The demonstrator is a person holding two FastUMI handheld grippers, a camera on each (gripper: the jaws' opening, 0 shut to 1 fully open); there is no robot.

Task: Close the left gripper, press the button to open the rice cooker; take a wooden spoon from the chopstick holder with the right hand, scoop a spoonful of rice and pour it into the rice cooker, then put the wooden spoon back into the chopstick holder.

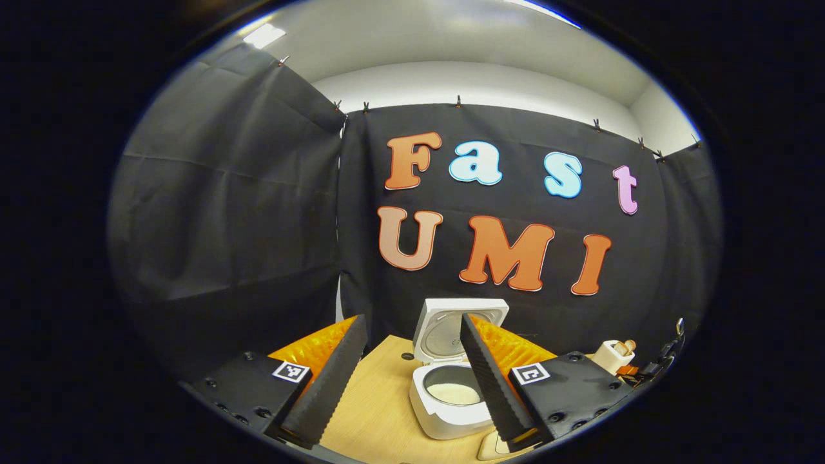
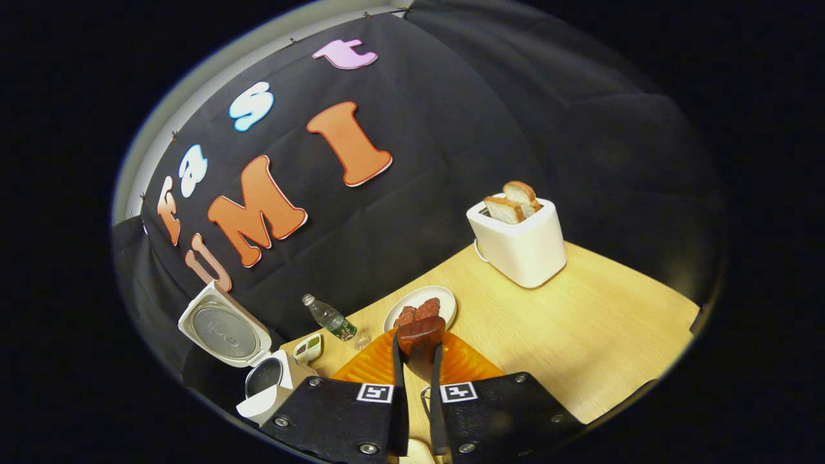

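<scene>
Jaws first: the left gripper (image 1: 412,319) is released, fingers spread wide with nothing between them. The right gripper (image 2: 417,362) is clenched on the wooden spoon (image 2: 420,335), one finger pressing on each side of the handle.

The spoon's at lower centre of the right gripper view. Its long axis runs straight along the fingers, with the dark rounded bowl poking out past the tips toward the plate (image 2: 445,298) and the handle end hidden back between the fingers. We can't tell whether the bowl faces up, or whether there's any rice on it.

The rice cooker (image 1: 451,412) sits at bottom centre of the left gripper view with its lid (image 2: 224,332) tipped up, so the button part looks done. There's something pale in the pot, maybe rice, hard to say. In the right gripper view the cooker is way off at lower left, well apart from the spoon.

So we reckon we're mid-carry with the spoon. Our tips:
- Keep the squeeze firm so the handle can't twist.
- Keep the bowl level when it's loaded.
- Swing toward the lower left, staying clear of the bottle (image 2: 329,319) and the small dish (image 2: 308,348).
- Tip only once the bowl is over the pot opening, not over the rim.
- Keep the left gripper parked clear of the lid.
</scene>
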